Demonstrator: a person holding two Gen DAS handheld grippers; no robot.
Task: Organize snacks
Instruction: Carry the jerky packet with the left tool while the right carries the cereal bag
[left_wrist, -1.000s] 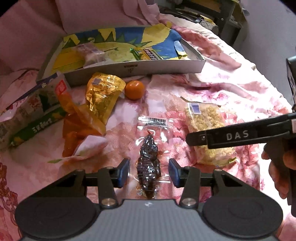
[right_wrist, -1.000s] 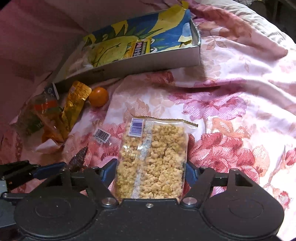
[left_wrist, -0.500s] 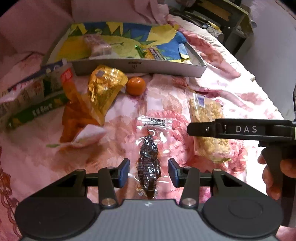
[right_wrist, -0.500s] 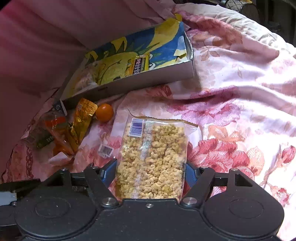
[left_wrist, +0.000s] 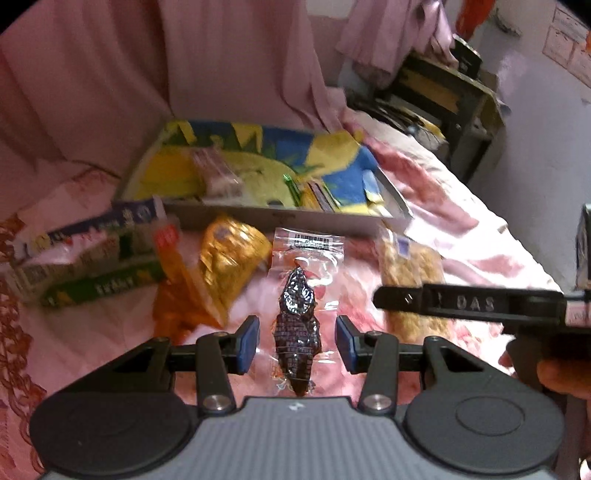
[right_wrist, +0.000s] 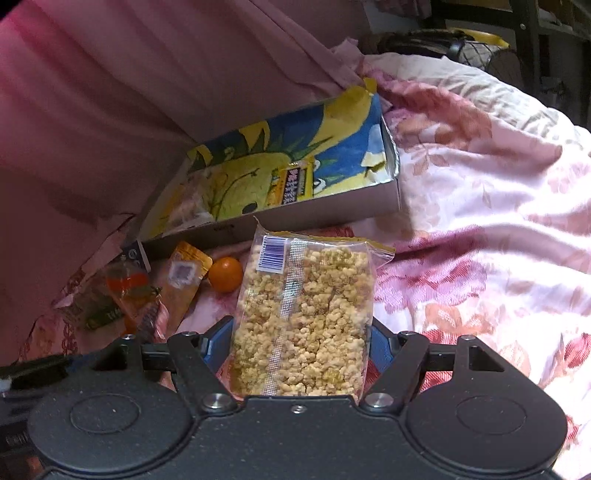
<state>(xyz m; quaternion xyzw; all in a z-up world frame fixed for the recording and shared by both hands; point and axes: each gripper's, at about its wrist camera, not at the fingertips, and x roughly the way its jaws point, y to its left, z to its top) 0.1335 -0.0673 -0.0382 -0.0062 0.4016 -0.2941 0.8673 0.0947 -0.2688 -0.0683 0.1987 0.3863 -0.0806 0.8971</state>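
Between the blue pads of the left gripper (left_wrist: 297, 343), low in the centre of the left wrist view, a clear vacuum packet (left_wrist: 295, 325) is seen: a dark, glossy, wrinkled piece is sealed inside it, pointed at its upper end, and a white barcode label (left_wrist: 312, 242) is carried on the flat upper flap, its small print too fine to be read. The jaws are drawn narrow and the packet appears to be gripped by its clear edges, with its flap raised in front of the near wall of the shallow grey box (left_wrist: 280, 218), whose inside is printed in yellow, blue and green. Low in the centre of the right wrist view, the right gripper (right_wrist: 295, 347) is closed on a wide clear pack of pale golden puffed clusters (right_wrist: 303, 325), both pads being pressed to its sides; a blue barcode (right_wrist: 273, 254) is shown at its upper left and a crimped seam runs down its middle. The letters DAS are read on the right gripper where it crosses the right of the left wrist view, held by a hand (left_wrist: 554, 376). A gold foil pouch (left_wrist: 229, 262), an orange sachet (left_wrist: 173, 295), a green and white pack (left_wrist: 92, 258) with blurred lettering and a small orange fruit (right_wrist: 225, 274) are left on the floral cover (right_wrist: 480, 258) at left of centre; a yellow wrapper (right_wrist: 291, 186) with unreadable print is lying in the box
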